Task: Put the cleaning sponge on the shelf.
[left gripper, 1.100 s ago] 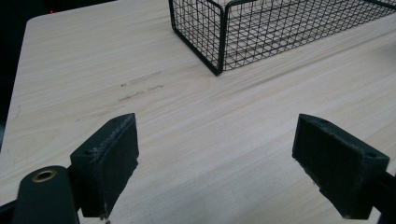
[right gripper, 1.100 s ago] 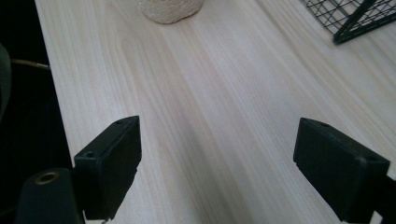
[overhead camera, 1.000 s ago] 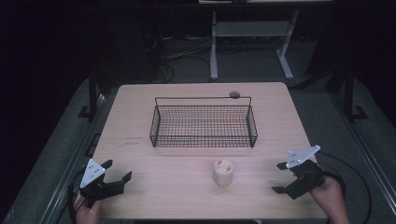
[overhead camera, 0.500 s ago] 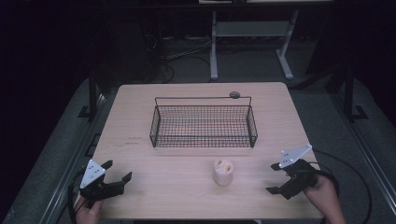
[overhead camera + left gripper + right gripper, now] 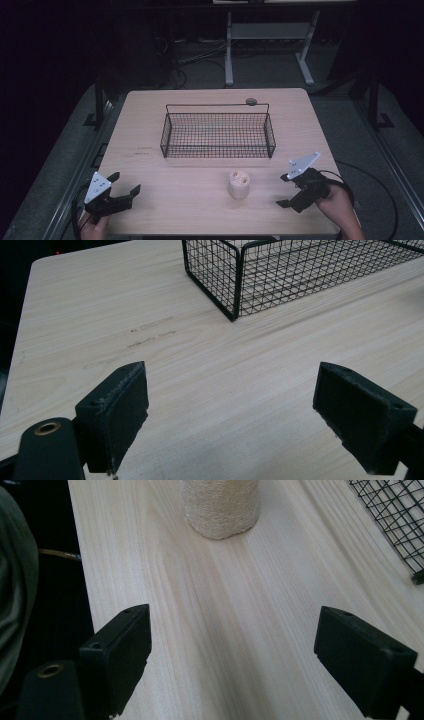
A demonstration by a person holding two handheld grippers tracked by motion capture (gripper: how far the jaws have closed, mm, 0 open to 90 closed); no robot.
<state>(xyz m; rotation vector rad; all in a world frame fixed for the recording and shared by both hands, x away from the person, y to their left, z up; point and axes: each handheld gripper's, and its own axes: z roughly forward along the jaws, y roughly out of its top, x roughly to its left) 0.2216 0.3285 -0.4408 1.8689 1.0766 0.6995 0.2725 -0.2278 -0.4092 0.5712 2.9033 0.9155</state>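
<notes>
Reaching seems the step: your right claw (image 5: 286, 190) gapes empty near the rope roll (image 5: 238, 184); left claw (image 5: 123, 184) open. Next, straddle it squarely.

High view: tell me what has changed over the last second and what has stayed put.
The right gripper has moved slightly toward the person's edge of the table and inward toward the twine roll, jaws open and empty. Nothing was taken hold of or let go. The left gripper, also open, the twine roll, the wire basket and the small dark disc behind it lie as before.
</notes>
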